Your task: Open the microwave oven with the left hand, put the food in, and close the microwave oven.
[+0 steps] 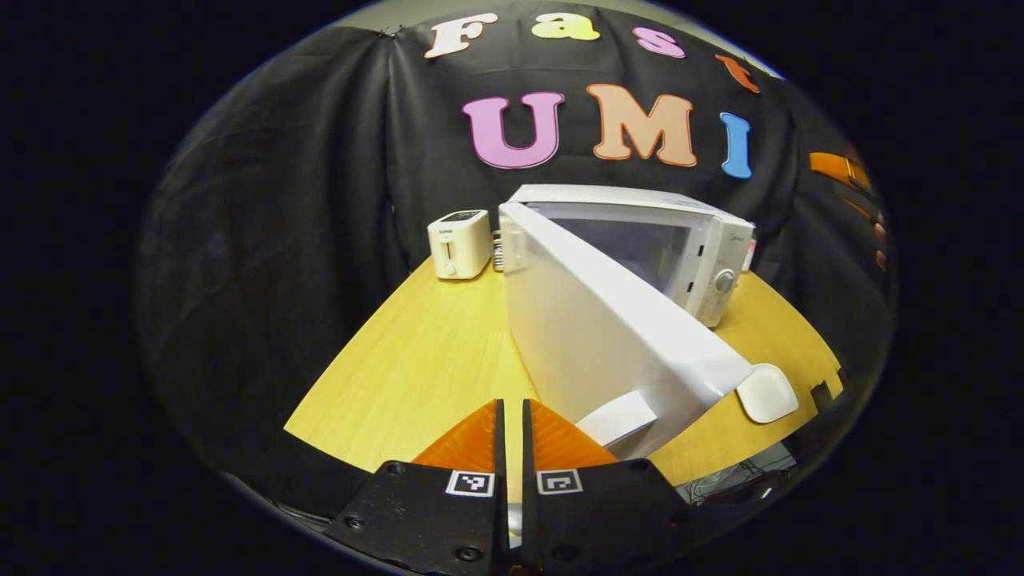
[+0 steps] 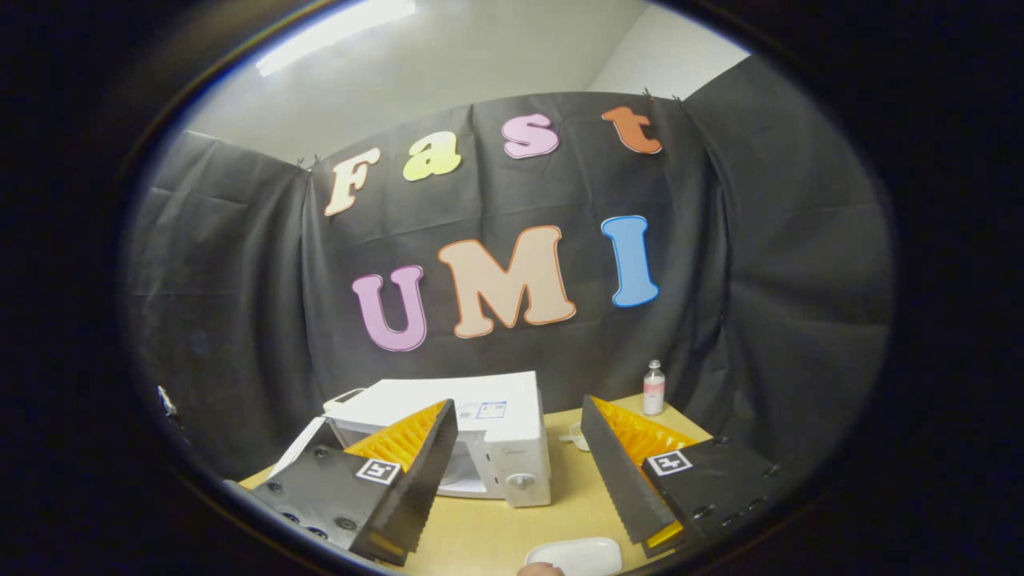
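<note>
A: Wooden table against black cloth, and the microwave oven stands at the back, its door swung wide open toward us!

B: Left gripper low by that door, jaws together. Right gripper hangs above, jaws apart, a white dish below it near the table's front edge.

A: Toaster just left of the oven.

- Ahead of my left gripper I see a light wooden tabletop against black cloth.
- Above my right gripper, a pale wall carries a bright light strip.
</note>
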{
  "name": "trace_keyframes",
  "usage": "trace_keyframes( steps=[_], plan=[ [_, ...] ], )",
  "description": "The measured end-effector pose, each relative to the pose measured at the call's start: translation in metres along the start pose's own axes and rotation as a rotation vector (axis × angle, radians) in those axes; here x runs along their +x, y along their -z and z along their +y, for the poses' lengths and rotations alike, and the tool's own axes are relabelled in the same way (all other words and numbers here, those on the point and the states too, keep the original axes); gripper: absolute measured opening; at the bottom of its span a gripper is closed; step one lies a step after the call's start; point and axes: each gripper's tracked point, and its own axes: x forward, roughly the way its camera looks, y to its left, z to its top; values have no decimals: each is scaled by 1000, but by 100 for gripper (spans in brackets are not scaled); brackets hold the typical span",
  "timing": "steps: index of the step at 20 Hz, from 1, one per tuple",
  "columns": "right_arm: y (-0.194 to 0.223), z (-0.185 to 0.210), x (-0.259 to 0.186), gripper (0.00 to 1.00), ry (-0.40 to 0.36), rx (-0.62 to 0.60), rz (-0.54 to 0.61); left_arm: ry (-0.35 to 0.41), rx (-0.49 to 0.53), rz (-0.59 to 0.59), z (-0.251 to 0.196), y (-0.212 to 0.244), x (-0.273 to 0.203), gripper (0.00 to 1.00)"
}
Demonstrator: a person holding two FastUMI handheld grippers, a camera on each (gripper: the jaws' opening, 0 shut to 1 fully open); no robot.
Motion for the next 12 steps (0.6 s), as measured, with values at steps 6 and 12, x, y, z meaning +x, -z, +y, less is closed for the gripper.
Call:
trace_keyframes(
  steps=[6, 12],
  plan=[
    [-19, -44, 5, 96, 28, 2, -22, 44, 10, 3, -54, -16, 16, 5],
    [-33, -85, 14, 95, 33, 5, -20, 60, 44, 21, -101, -31, 29, 5]
  ],
)
